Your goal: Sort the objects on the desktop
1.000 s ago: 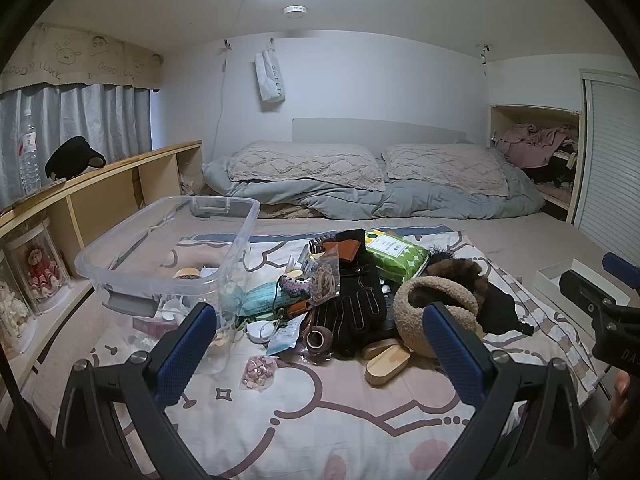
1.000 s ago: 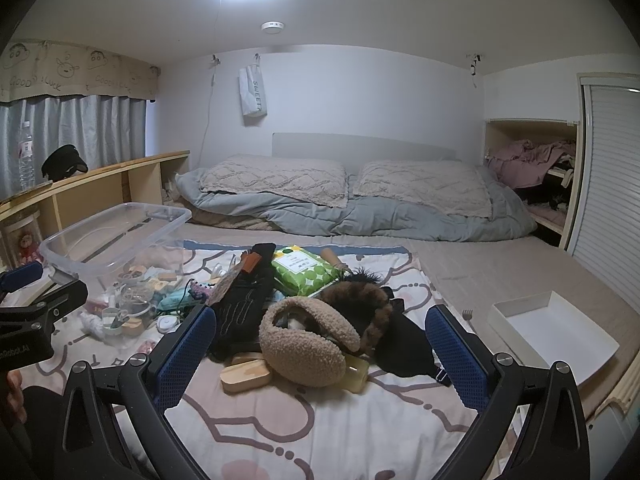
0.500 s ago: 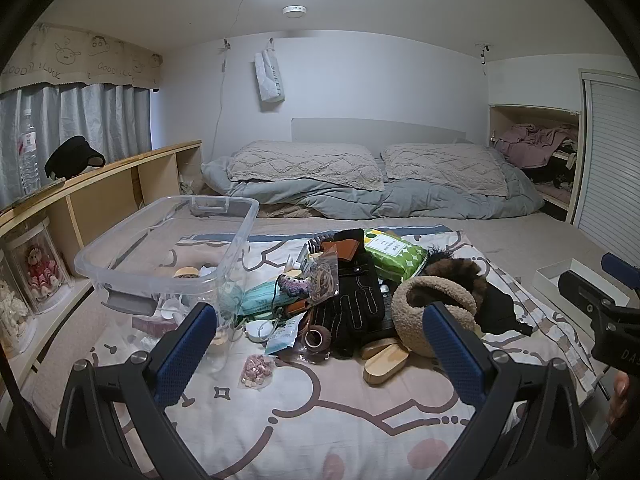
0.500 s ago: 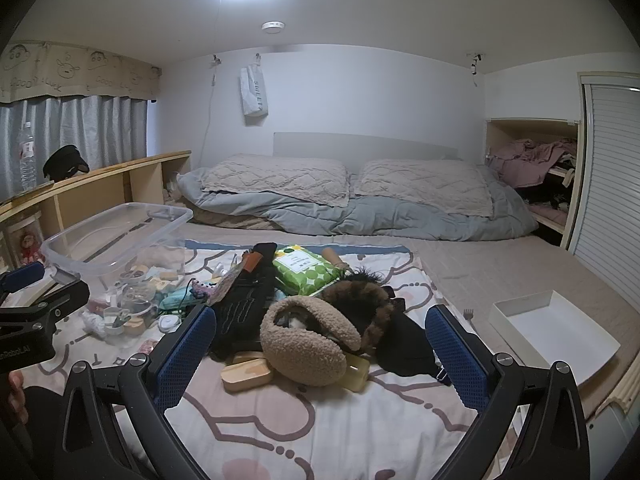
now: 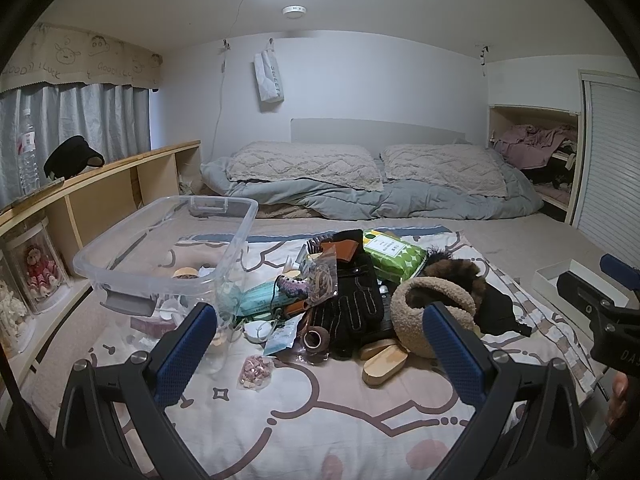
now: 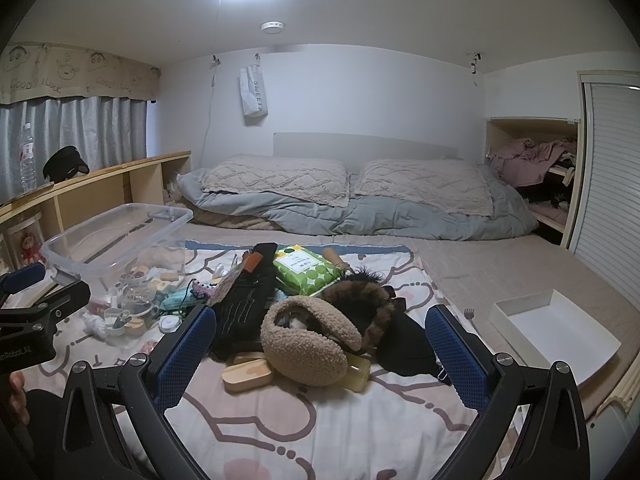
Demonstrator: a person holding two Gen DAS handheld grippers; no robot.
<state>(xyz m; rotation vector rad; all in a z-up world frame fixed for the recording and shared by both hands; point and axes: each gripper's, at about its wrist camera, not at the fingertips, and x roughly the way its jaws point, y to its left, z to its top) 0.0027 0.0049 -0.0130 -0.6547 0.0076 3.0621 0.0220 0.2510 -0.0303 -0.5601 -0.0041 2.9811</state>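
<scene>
- We see almost nothing moved since a second ago; our views merely drifted.
- Our left gripper point(image 5: 320, 344) and right gripper point(image 6: 320, 344) still hover spread wide, empty.
- The beige fleece earmuffs point(image 6: 308, 344) lie on the patterned blanket point(image 6: 320, 432), right of the clear plastic bin point(image 5: 160, 248).

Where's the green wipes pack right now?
The green wipes pack lies mid-pile in the right wrist view, right of the black glove, behind the beige earmuffs.
</scene>
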